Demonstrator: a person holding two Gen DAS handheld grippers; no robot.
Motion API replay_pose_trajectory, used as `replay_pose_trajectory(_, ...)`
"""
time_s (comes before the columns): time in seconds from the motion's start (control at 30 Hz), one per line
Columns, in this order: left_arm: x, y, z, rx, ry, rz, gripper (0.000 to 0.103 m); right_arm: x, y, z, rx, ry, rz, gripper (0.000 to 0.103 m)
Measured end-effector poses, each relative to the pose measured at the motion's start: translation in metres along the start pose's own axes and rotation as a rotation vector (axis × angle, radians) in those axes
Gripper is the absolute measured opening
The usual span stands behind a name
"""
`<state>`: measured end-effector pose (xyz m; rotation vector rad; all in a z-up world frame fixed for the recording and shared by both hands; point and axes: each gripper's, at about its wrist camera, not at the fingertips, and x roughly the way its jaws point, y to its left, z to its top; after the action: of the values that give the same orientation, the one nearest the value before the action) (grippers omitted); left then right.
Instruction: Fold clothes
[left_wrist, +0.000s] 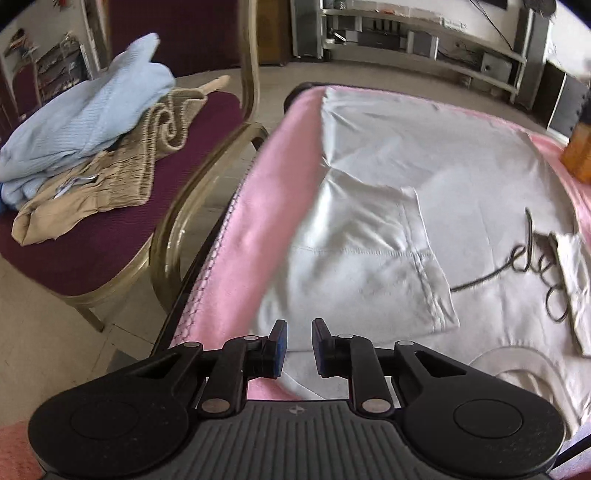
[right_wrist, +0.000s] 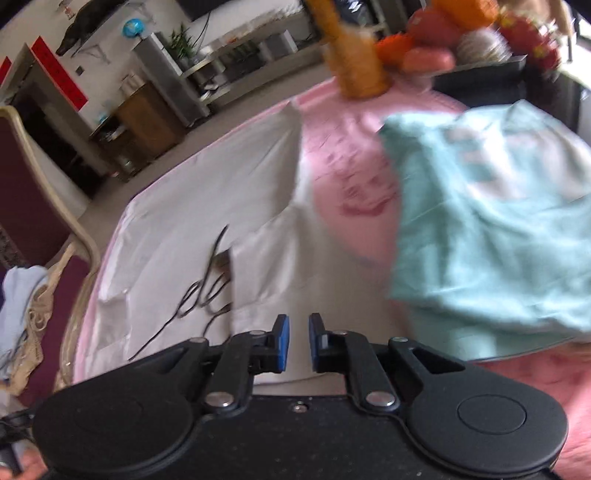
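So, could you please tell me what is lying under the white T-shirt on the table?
A pink cloth lies under the white T-shirt, showing along its edges. The shirt's own sleeves are folded in on top. Whatever is beneath the pink cloth is covered.

Four garments (left_wrist: 388, 192), two grippers (left_wrist: 298, 345), one chair (left_wrist: 110, 251).

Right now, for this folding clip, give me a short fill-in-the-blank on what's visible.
The white T-shirt lies spread on a ____ tablecloth.
The chair seat holds a beige garment under a light ____ one.
Both the left gripper and right gripper are ____.

Missing: pink; blue; open
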<state>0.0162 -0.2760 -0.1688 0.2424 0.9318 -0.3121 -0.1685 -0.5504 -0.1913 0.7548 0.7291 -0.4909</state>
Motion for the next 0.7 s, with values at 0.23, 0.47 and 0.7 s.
replay_pose_trajectory(0.23, 0.013, -0.01, -0.009, 0.065, 0.08, -0.012, 0.019, 0.018, 0.013, -0.014, -0.076, 0.107, -0.05, 0.012)
replay_pose_trajectory(0.47, -0.019, -0.013, -0.037, 0.106, 0.08, -0.119, 0.017, -0.001, 0.014, -0.039, -0.108, 0.167, -0.077, 0.012)
replay_pose_trajectory(0.7, -0.027, -0.028, -0.047, 0.163, 0.06, -0.213, 0.017, -0.009, 0.027, -0.047, -0.137, 0.146, 0.093, 0.013)
